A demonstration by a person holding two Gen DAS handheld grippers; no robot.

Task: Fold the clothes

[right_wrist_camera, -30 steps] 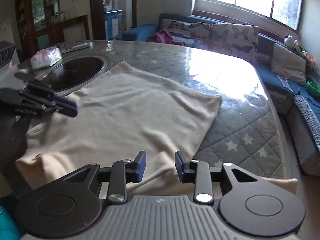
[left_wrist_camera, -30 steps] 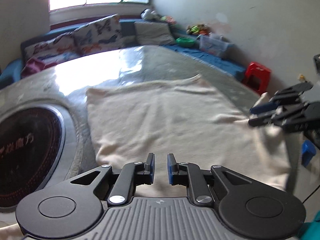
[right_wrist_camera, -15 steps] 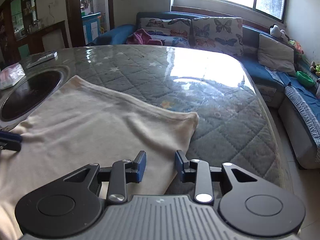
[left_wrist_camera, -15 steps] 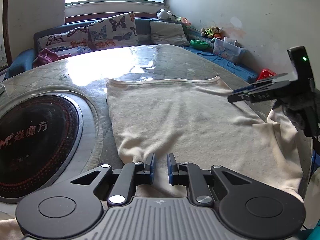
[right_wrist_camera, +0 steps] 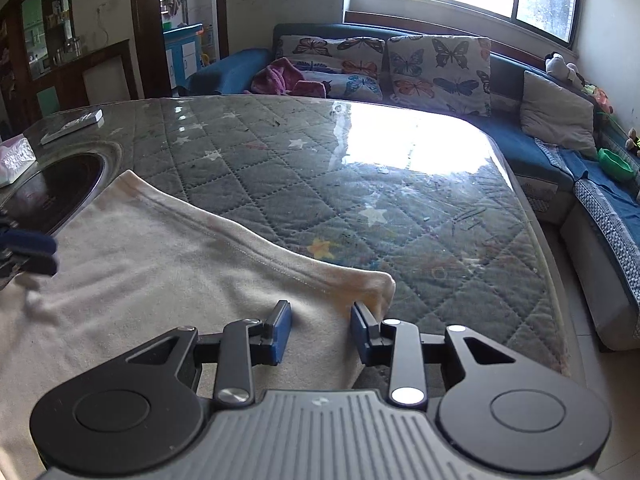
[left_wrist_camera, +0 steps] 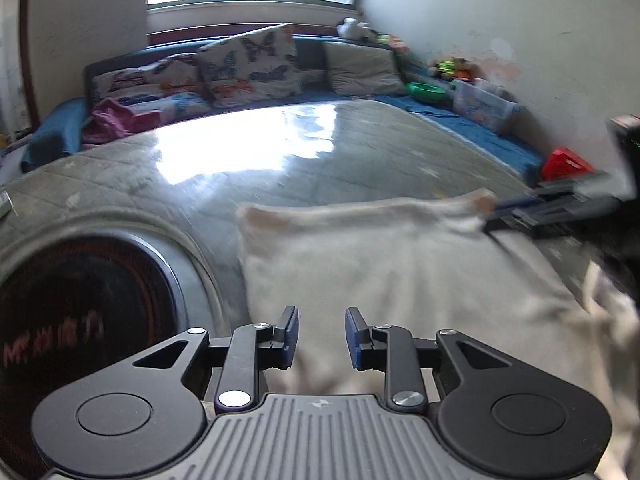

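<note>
The cream garment (right_wrist_camera: pixel 152 264) is spread flat on the quilted surface (right_wrist_camera: pixel 360 168), directly ahead of and beneath both claws. The left claw (left_wrist_camera: pixel 322 336) is seen above the garment's near edge, its jaws having just been opening to a narrow gap, with nothing gripped between them. The right claw (right_wrist_camera: pixel 320 330) is held narrowly parted over the garment's far corner, no cloth being pinched by the pads. A dark round inset (left_wrist_camera: pixel 80 312) is seen left of the left claw.
</note>
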